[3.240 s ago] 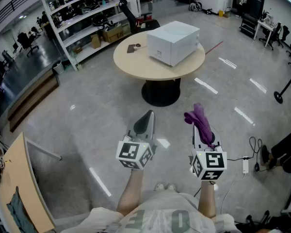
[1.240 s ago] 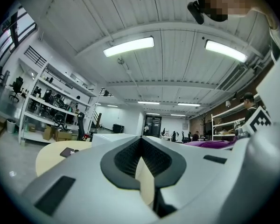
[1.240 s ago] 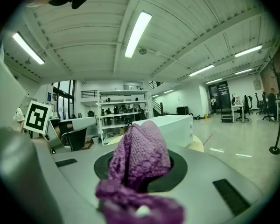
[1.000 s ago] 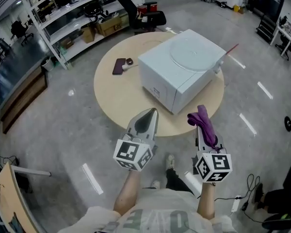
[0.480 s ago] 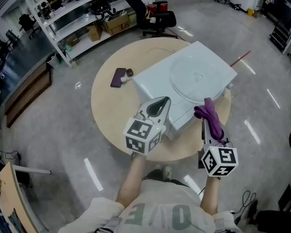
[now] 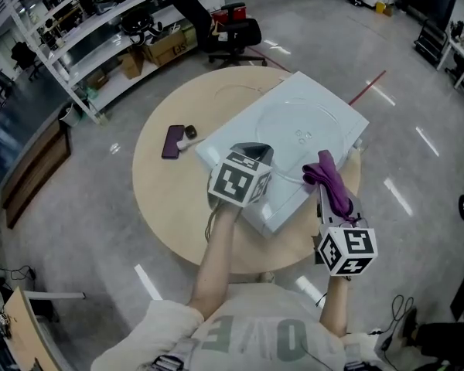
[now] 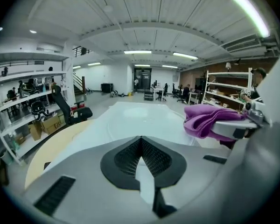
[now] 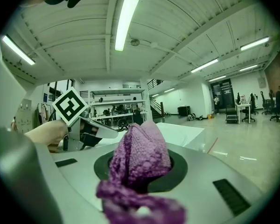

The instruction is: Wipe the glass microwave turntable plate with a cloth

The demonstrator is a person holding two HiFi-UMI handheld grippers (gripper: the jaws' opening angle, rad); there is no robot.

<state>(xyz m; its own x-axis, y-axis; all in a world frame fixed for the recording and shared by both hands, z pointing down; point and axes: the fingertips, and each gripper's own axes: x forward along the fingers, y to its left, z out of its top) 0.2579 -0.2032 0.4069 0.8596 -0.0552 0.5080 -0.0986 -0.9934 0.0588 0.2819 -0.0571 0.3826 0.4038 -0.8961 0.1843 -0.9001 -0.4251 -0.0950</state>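
Round beige table (image 6: 170,207), white microwave (image 6: 308,87) on it, dark flat slab (image 6: 172,141) (a phone, perhaps) beside small round item (image 6: 190,132)

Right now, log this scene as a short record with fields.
Left tongs: shut, empty, over the microwave
Right tongs: shut on purple cloth
Glass plate: flat on top of the microwave
Microwave: on round table
Phone: on table, beside the microwave
Cloth-plate contact: cannot tell

Grey floor (image 6: 77,230), round table (image 6: 166,207) (shelves (image 6: 100,22) beyond)
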